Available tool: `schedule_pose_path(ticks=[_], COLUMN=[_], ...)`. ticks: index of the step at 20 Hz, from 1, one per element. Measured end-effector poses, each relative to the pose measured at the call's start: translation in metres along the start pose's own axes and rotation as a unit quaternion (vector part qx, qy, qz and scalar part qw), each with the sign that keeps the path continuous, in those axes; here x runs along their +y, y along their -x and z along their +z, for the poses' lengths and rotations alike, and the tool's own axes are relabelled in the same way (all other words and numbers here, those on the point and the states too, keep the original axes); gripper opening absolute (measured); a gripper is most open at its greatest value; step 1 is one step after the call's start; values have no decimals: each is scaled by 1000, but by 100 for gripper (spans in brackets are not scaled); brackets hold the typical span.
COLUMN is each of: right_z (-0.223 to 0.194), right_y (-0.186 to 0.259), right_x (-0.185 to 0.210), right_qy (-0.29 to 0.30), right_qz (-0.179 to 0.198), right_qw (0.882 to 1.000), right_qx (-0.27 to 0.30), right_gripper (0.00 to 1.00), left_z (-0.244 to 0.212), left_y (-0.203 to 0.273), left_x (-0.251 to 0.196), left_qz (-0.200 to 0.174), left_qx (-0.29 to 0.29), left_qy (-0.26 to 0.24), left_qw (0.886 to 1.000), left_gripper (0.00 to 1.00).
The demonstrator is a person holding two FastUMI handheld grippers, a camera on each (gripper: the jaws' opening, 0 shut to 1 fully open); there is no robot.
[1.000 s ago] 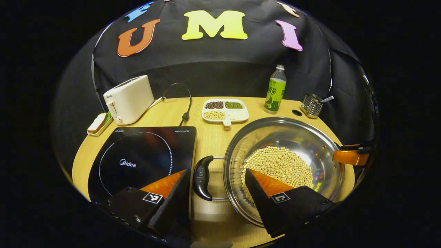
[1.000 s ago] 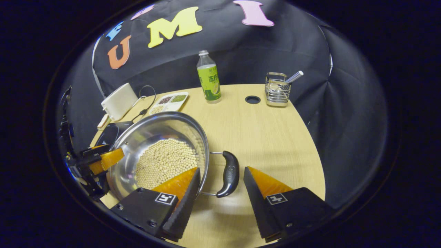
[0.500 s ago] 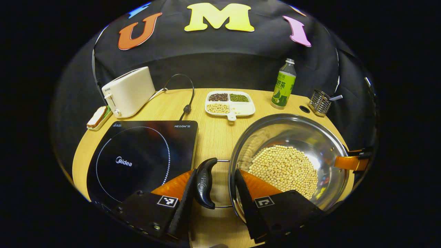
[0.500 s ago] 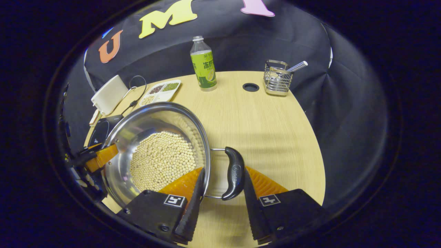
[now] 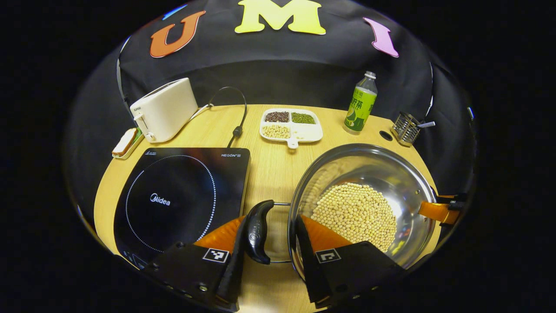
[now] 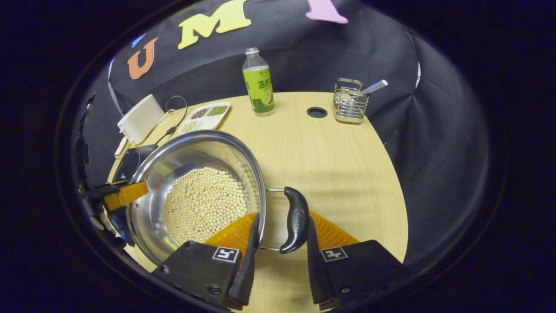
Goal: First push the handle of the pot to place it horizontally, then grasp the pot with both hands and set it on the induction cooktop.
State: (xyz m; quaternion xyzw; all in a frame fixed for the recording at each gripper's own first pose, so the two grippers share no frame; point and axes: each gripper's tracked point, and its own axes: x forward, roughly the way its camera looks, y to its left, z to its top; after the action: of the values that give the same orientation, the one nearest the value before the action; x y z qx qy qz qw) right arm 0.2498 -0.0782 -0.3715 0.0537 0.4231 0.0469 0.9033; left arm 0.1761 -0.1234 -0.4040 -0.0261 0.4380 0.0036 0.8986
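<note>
This looks like a pretend kitchen set up in a booth. A round wooden desk (image 5: 269, 174) sits in front of a black cloth wall. On it are cooking things: a black induction cooktop (image 5: 182, 198) at lower left, a white toaster (image 5: 164, 110) at upper left, a tray of beans (image 5: 291, 124), and a steel pot (image 5: 362, 204) of soybeans.

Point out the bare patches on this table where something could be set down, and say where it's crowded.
Widest free patch: bare wood right of the pot, running back to the green bottle and wire utensil holder. The induction cooktop glass is bare too. A narrow strip lies between cooktop and pot. Crowded: the back left, with toaster, its cord, and divided bean tray.
</note>
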Motion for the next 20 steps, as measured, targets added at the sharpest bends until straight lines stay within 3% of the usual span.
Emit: schedule_pose_path(ticks=[10, 20], right_z=[23, 30], right_y=[42, 57], right_x=[51, 163], right_qy=[-6, -6], right_qz=[18, 12], right_qw=[1000, 999], right_qx=[-24, -35], right_gripper=[52, 52], left_z=[34, 52], left_y=[48, 67], left_x=[44, 152], left_qz=[14, 9], left_qx=[-34, -47], left_qy=[-12, -16], left_qw=[999, 999], left_gripper=[57, 57])
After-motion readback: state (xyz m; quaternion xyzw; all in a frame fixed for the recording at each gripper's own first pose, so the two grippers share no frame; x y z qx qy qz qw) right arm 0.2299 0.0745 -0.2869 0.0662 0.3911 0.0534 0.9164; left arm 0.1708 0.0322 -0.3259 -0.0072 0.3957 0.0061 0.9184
